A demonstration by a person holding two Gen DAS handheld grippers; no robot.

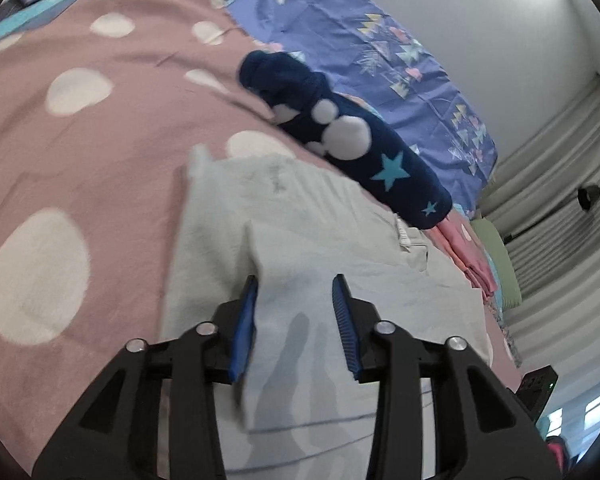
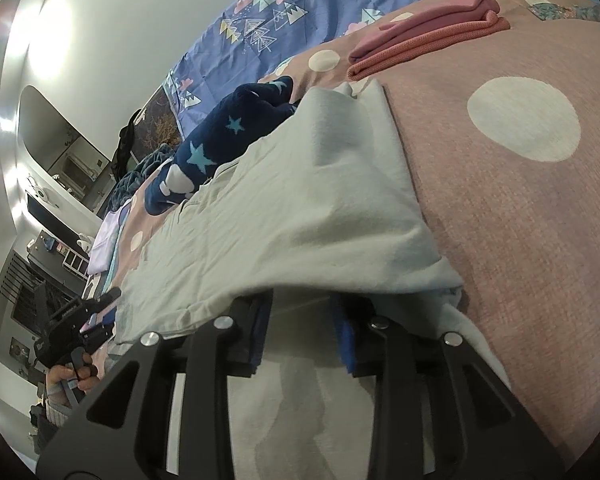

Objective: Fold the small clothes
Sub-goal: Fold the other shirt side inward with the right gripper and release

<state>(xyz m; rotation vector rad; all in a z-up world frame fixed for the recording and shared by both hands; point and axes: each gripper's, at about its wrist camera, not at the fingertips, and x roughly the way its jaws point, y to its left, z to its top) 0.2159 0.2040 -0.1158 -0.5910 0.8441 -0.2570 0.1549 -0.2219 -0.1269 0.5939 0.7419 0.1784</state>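
Observation:
A pale grey-green garment [image 1: 300, 232] lies spread on the pink polka-dot blanket [image 1: 80, 152]. My left gripper [image 1: 296, 300] is open, its blue-padded fingers [image 1: 246, 324] straddling a folded flap of the garment. In the right wrist view the same garment [image 2: 300, 200] is draped over my right gripper [image 2: 300, 312], hiding its fingertips; the visible finger bases stand apart. The left gripper also shows in the right wrist view [image 2: 96, 316], held by a hand at the garment's far end.
A navy garment with stars and white dots [image 1: 348, 136] lies just beyond the pale one. Folded pink clothes [image 2: 424, 36] are stacked farther along the bed. A purple patterned sheet [image 1: 360, 40] borders the wall. A lilac cloth [image 2: 104, 240] lies at the bed's far end.

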